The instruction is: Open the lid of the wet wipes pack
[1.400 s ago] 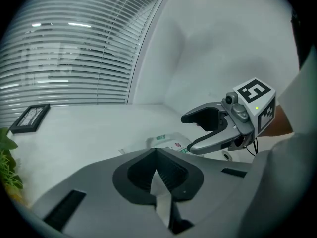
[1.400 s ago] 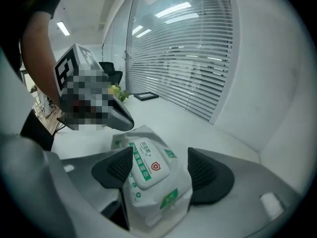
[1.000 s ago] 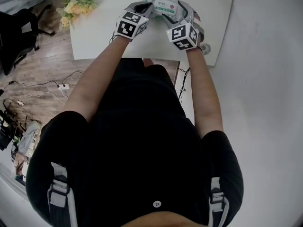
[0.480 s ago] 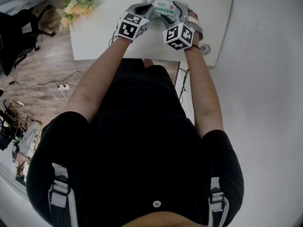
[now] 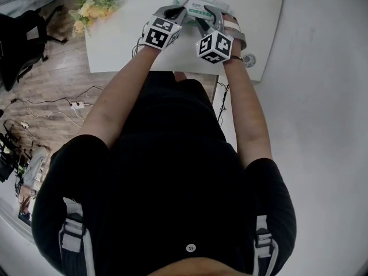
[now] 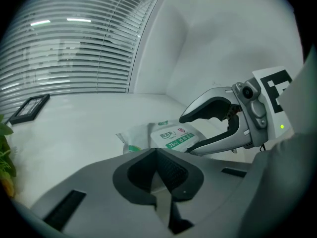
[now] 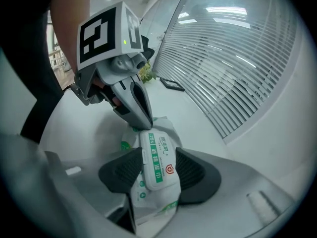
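Note:
The wet wipes pack (image 5: 198,4) lies on the white table (image 5: 123,45), white with green print and a hard flip lid (image 7: 156,160). My left gripper (image 5: 176,13) is shut on the pack's far end film, its jaws (image 6: 158,177) closed together in the left gripper view; the right gripper view shows its tip (image 7: 145,122) pinching that end. My right gripper (image 7: 156,170) straddles the lid end, jaws closing, one pad (image 7: 124,168) against each side of the pack. The lid is down.
A bunch of yellow flowers (image 5: 95,7) sits at the table's left corner. A dark picture frame (image 6: 29,108) lies farther back by the window blinds. A small round object (image 5: 248,59) rests near the table's right front edge.
The right gripper has rolled, its marker cube turning and shifting left, and its jaws have narrowed onto the pack. The left gripper and the pack have stayed put.

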A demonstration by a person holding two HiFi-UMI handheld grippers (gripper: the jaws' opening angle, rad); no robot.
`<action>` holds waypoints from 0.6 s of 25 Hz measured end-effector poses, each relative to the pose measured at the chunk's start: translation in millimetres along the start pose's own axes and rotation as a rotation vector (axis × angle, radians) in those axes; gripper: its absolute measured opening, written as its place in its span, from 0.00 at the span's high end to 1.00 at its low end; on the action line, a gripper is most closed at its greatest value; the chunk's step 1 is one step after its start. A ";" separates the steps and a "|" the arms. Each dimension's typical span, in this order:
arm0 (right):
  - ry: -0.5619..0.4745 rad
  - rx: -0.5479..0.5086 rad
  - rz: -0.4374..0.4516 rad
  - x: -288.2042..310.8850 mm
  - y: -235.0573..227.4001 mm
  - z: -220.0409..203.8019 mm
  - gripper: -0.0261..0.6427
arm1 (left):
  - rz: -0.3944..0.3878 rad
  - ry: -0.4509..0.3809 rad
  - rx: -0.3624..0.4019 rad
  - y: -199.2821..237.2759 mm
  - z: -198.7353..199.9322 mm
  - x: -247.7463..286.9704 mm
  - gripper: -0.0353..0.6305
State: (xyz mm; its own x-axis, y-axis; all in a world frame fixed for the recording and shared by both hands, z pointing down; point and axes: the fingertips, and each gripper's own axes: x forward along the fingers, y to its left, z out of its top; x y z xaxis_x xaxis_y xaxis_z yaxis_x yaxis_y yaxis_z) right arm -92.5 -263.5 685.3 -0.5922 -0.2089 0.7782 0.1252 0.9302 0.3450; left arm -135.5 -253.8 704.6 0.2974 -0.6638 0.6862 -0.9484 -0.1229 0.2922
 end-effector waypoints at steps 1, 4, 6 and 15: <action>-0.001 -0.008 -0.001 -1.6 0.2 1.1 0.64 | 0.001 0.001 0.002 -0.2 0.5 0.0 0.94; -0.002 -0.017 -0.002 -4.4 0.1 3.5 0.66 | -0.005 0.003 -0.010 -0.1 0.3 -0.1 0.94; -0.002 -0.022 0.001 -3.6 0.4 4.3 0.66 | -0.007 0.007 -0.014 1.0 -1.4 0.7 0.94; -0.053 -0.026 -0.029 -9.5 -13.0 21.3 0.74 | -0.004 0.018 -0.022 5.0 -5.3 1.4 0.94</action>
State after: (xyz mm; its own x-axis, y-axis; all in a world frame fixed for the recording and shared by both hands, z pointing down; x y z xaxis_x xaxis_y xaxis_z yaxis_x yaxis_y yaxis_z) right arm -105.5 -267.2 662.3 -0.6374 -0.2190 0.7387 0.1270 0.9158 0.3811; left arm -139.2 -251.5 710.6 0.3038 -0.6498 0.6967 -0.9445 -0.1094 0.3097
